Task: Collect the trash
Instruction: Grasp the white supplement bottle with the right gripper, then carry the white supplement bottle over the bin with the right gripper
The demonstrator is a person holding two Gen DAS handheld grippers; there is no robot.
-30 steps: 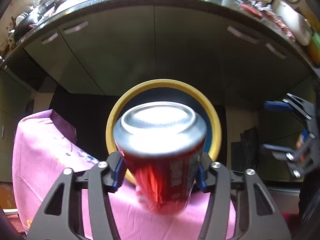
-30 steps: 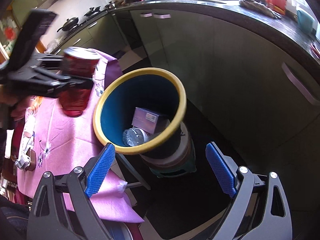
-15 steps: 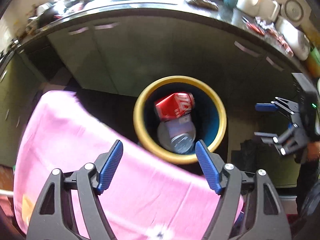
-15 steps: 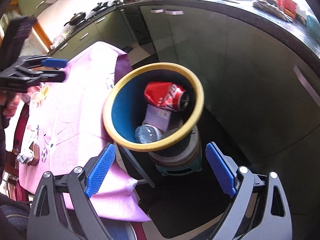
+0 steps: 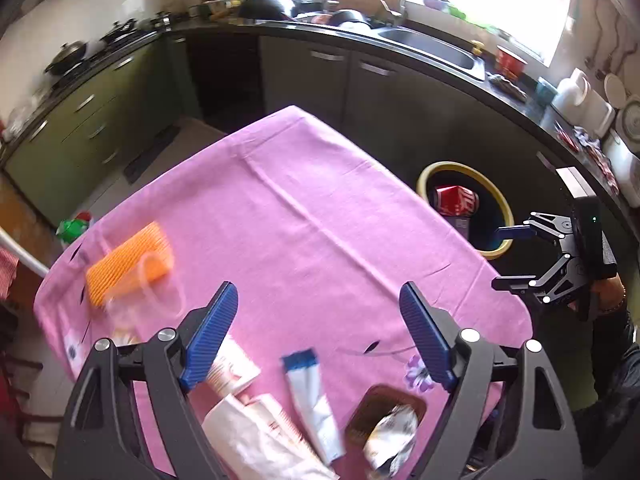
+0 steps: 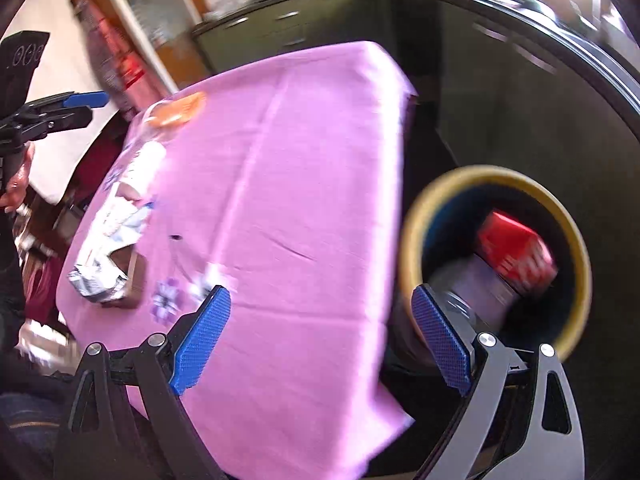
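Pink tablecloth (image 5: 304,216) spread over the table, creased down the middle, printed with small purple flowers near one edge. Beside the table's far corner, down on the floor: round bin (image 5: 425,176) with yellow rim and dark blue inside. In the bin, a red drink can (image 5: 456,200) lying on its side with white lettering, resting on top of a greyish box; blurred in the right wrist view (image 6: 516,252). Scattered on the cloth at the near end: orange ribbed sponge (image 5: 124,260) with a clear plastic cup (image 5: 156,292) lying against it, tipped over; crumpled white wrapper (image 5: 256,432); white tube (image 5: 312,400) with a blue end, lying flat; small brown tray (image 5: 368,404) holding a crushed foil ball (image 5: 392,436). Left gripper (image 5: 320,336) hanging over the near end of the cloth, blue pads wide apart and opening further, nothing between them. Right gripper (image 6: 320,340) over the table edge next to the bin, pads spread wide, holding nothing.
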